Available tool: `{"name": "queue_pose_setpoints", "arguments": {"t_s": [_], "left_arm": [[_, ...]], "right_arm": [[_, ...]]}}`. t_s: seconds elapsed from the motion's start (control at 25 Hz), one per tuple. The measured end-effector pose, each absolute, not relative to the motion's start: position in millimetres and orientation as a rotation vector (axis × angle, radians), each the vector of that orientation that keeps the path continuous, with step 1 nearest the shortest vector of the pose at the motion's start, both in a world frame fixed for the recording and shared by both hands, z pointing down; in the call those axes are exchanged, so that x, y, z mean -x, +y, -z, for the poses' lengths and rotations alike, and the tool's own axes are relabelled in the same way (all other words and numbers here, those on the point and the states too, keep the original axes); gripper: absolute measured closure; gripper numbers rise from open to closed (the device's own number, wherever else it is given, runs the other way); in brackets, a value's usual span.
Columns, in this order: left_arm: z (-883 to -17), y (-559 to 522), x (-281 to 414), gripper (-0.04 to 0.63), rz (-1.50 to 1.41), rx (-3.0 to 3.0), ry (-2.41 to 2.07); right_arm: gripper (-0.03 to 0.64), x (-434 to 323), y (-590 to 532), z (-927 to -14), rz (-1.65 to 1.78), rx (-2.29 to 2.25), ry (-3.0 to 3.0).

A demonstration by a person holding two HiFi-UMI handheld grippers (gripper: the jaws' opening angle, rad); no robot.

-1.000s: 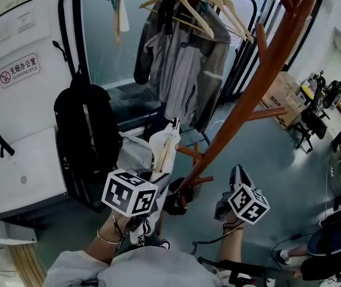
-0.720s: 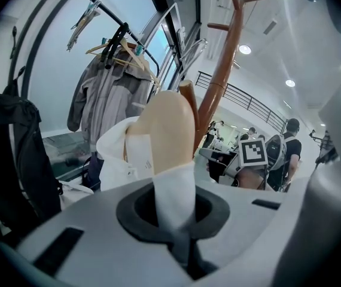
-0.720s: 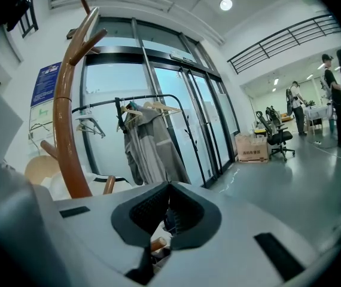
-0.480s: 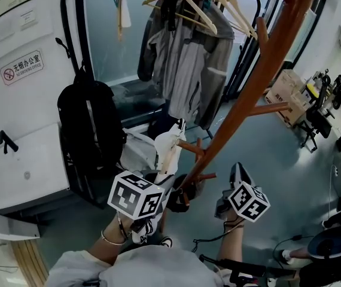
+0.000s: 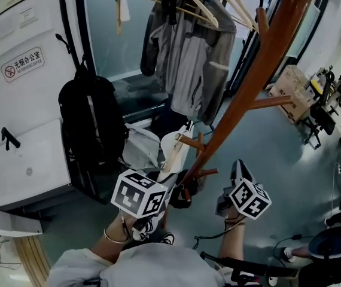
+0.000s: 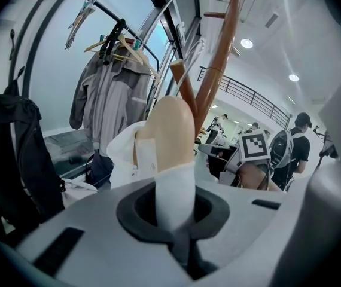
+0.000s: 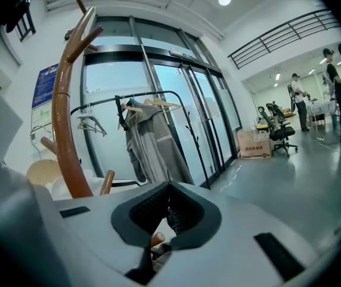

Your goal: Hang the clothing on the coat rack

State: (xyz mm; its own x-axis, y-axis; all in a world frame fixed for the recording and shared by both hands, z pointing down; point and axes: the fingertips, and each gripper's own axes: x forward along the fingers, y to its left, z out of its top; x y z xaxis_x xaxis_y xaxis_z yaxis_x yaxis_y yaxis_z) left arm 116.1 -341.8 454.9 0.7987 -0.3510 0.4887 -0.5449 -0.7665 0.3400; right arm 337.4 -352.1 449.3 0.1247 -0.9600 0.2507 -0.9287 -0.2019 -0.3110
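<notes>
- Your left hand-held gripper [image 5: 163,173] is clamped narrow on the white fabric garment [image 5: 169,141], which is draped over a pale wooden hanger [image 6: 170,130]. Pinching cloth and hanger together low down leaves the top of the bundle free to go over a peg.
- The garment stands up at 12 o'clock from that gripper, just beside the short lower peg [image 5: 189,142] of the curved brown wooden coat rack [image 5: 254,82]. I can't tell whether they touch. It isn't hung yet, so your grip is carrying all its weight.
- The rack's trunk leans away toward 1 o'clock, so the pegs nearest you are the low ones. Holding the garment close to the trunk probably makes for a short reach.
- Your right hand-held gripper [image 5: 237,173] sits at 3 o'clock of the left one, on the other side of the trunk. Its jaws are together with nothing between them. It looks parked there as a spare, ready to steady the cloth or hanger.
- The grey jacket [image 5: 194,58] on the black garment rail at 12 o'clock and the black backpack [image 5: 90,118] at 10 o'clock are well apart from your work.
- My guess is the next move is a lift onto a peg before you loosen the left grip.
</notes>
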Motion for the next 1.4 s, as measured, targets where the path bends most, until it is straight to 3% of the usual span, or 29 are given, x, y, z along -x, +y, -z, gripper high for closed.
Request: {"name": "queue_pose_setpoints", "arguments": {"t_s": [1.4], "left_arm": [[-484.2,-344.1,-155.7,0.571,-0.651,-2.485,-0.615]], "right_arm": [[0.594,-365.3,-336.4,-469.5,0.679,2.321,1.87]]}}
